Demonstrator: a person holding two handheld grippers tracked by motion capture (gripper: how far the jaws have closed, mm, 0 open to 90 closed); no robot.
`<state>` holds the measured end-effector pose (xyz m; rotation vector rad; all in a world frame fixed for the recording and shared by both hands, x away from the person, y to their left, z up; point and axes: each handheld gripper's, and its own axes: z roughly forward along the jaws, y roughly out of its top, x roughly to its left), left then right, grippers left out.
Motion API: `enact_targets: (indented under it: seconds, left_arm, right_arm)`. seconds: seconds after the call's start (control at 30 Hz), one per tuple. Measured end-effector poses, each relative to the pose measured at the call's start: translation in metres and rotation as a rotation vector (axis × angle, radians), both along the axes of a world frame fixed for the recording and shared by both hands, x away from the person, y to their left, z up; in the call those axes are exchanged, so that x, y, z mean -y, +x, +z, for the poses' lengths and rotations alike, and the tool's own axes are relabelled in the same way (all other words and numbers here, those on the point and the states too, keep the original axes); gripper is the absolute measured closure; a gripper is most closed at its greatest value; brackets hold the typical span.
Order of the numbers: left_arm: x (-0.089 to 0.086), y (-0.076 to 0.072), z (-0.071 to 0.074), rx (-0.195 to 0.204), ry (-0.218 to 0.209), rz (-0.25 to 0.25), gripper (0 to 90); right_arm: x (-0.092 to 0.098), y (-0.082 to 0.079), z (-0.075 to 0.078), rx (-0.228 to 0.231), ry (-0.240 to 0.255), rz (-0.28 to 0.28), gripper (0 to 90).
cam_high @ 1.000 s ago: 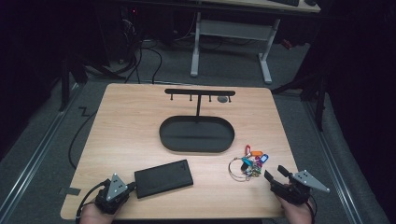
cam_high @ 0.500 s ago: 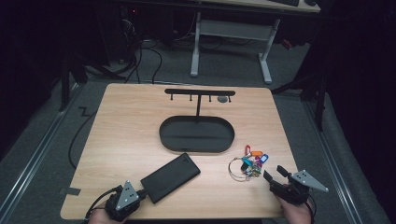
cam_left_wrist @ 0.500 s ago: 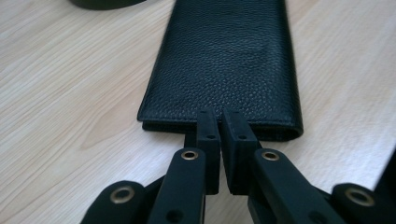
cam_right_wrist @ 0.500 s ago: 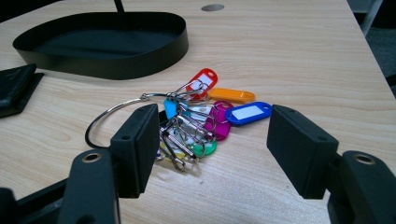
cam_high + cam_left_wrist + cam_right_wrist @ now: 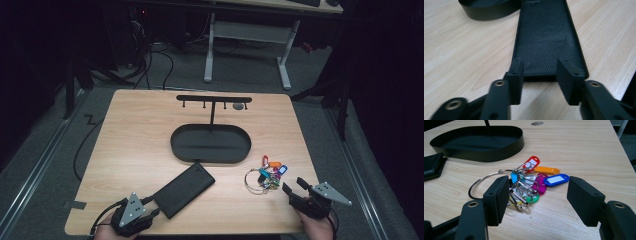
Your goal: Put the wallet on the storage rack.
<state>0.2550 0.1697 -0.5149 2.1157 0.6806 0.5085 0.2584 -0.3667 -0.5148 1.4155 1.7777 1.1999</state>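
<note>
A black leather wallet [image 5: 182, 190] [image 5: 546, 37] lies flat and aslant on the table, its far end close to the black oval tray [image 5: 210, 158]. My left gripper [image 5: 150, 214] [image 5: 540, 72] is at the wallet's near end, open, its two jaws reaching just over that edge. A key ring with several coloured tags [image 5: 265, 175] [image 5: 529, 185] lies right of the wallet. My right gripper [image 5: 295, 186] [image 5: 537, 197] stands open just short of the keys, nothing between its jaws.
The tray [image 5: 486, 155] carries a T-shaped hook stand [image 5: 214, 99] at its back. A small grey disc [image 5: 239, 106] sits in the tabletop near the far edge. Both hands are at the table's front edge [image 5: 225, 234]. Desk legs and cables stand on the floor beyond.
My left gripper has shifted right along the front edge, and the wallet has swung from lying crosswise to pointing toward the tray. The right gripper and keys have stayed put.
</note>
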Motion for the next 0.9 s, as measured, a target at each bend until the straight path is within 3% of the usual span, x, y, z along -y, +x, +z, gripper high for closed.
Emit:
enact_targets:
  seconds: [0.13, 0.27, 0.43, 0.47, 0.5, 0.53, 0.6, 0.7, 0.73, 0.9]
  left_arm:
    - [0.005, -0.002, 0.001, 0.023, -0.014, -0.025, 47.4]
    - [0.019, -0.005, 0.001, 0.035, 0.018, -0.069, 41.9]
    - [0.033, -0.002, 0.004, 0.050, 0.042, -0.108, 41.5]
    - [0.045, 0.005, 0.011, 0.049, 0.049, -0.120, 41.7]
    - [0.045, 0.005, 0.011, 0.049, 0.049, -0.120, 41.9]
    - [0.058, 0.009, 0.017, 0.069, 0.058, -0.135, 42.1]
    - [0.064, 0.011, 0.018, 0.080, 0.060, -0.141, 42.1]
    - [0.073, 0.011, 0.010, 0.092, 0.056, -0.134, 42.1]
    - [0.073, 0.009, 0.003, 0.087, 0.092, -0.145, 41.8]
    - [0.064, 0.008, -0.007, 0.068, 0.118, -0.139, 41.1]
  right_arm:
    - [0.000, 0.000, 0.000, -0.001, -0.002, 0.002, 34.6]
    - [-0.001, 0.001, -0.001, -0.006, 0.001, 0.002, 34.5]
    - [0.000, 0.001, -0.001, -0.007, 0.005, 0.000, 34.4]
    - [0.000, 0.001, -0.001, -0.007, 0.009, -0.001, 34.3]
    - [0.000, 0.001, -0.001, -0.007, 0.009, -0.001, 34.3]
    - [0.001, 0.002, -0.001, -0.008, 0.013, -0.001, 34.2]
    - [0.001, 0.001, -0.001, -0.009, 0.014, -0.002, 34.1]
    - [0.001, 0.000, -0.001, -0.009, 0.020, -0.006, 34.1]
    - [0.001, 0.000, -0.002, -0.011, 0.022, -0.007, 34.1]
    - [0.003, 0.000, -0.003, -0.014, 0.024, -0.015, 33.9]
